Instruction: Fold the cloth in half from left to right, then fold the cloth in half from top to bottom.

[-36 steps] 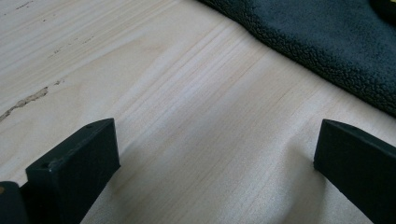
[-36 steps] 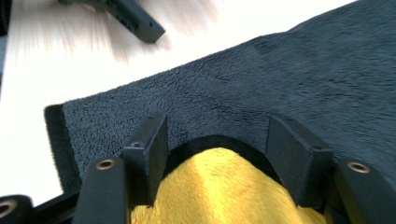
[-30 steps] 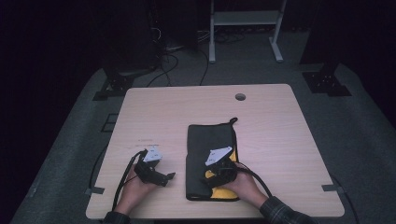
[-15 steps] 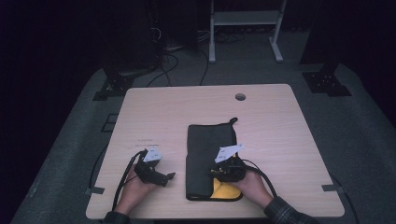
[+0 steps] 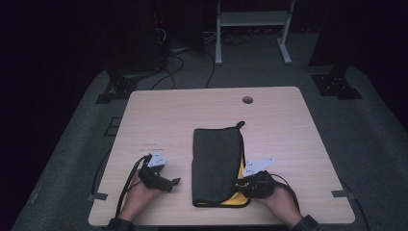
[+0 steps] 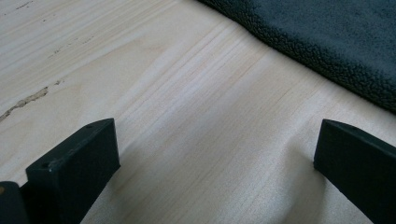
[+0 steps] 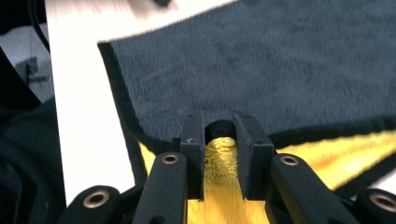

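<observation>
A dark grey towel [image 5: 216,163] with a yellow underside is laid folded on the light wooden desk [image 5: 279,130], a little right of the middle of the near half. Its long side runs from near to far, and a small hanging loop [image 5: 239,125] is seen at its far right corner. At the near right corner the yellow side [image 5: 239,185] is exposed, where the upper layer is turned up.

The right tool [image 5: 243,185] is held by the right hand [image 5: 279,199] at the near right corner of the towel. In the right gripper view its jaws are nearly together, and the black-trimmed edge of the towel [image 7: 219,140] is pinched between them, with the yellow pile seen just below the grip. The grey top of the towel is spread beyond the jaws.

The left tool [image 5: 174,182] is held by the left hand [image 5: 139,192] on the near left part of the desk, near the left edge of the towel but apart from it. In the left gripper view the two black jaws are set wide, with bare wood [image 6: 196,140] between them and nothing held. The grey edge of the towel [image 6: 327,42] is seen at the upper right of that view, beyond the jaws.

A round cable hole [image 5: 247,100] is found near the far edge of the desk.
</observation>
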Tool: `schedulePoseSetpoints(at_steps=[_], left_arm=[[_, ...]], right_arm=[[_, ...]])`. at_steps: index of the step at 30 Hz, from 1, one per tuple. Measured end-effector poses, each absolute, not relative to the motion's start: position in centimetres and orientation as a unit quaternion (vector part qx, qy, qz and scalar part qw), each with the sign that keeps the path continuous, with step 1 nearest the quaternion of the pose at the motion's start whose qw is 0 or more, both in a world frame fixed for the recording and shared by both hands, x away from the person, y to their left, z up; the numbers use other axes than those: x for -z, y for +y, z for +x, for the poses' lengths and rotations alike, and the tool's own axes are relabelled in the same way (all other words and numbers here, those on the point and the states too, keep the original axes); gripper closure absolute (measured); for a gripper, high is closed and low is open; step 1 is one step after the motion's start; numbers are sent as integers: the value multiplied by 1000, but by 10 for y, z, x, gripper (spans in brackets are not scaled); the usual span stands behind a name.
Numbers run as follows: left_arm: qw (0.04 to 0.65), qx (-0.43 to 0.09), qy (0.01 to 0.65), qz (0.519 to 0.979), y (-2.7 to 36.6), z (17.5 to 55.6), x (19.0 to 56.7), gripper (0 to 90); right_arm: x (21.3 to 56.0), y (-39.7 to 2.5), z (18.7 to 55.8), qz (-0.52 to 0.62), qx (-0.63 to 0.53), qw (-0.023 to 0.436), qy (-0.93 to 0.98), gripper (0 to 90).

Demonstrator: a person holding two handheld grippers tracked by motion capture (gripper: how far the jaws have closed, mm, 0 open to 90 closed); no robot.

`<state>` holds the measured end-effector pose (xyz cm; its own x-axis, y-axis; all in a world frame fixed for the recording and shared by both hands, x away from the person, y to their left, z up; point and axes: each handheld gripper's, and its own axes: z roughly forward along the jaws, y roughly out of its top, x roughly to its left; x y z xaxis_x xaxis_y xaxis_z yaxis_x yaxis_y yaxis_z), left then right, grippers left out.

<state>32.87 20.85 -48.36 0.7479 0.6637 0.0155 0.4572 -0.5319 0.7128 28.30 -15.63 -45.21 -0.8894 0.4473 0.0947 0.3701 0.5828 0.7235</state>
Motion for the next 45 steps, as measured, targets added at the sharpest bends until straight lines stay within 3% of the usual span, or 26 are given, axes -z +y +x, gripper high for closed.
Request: schedulePoseSetpoints(at_steps=[10,17,18,22,33,41,45], left_arm=[[358,-144,326,863,209,328,484,0],[359,-144,326,863,209,328,484,0],[359,-144,326,863,209,328,484,0],[359,-144,326,863,209,328,484,0],[358,-143,323,864,210,329,483,0],[361,-150,329,859,206,333,476,0],[373,-150,327,855,202,338,470,0]], right_arm=[[459,-174,273,250,-370,43,894,651],[446,-191,264,259,-408,60,873,654],[441,-192,266,255,-424,70,866,690],[450,-185,272,248,-396,72,882,697],[461,-183,268,247,-349,73,901,393],[452,-192,293,279,-378,91,878,278],[448,-194,307,289,-386,100,870,275]])
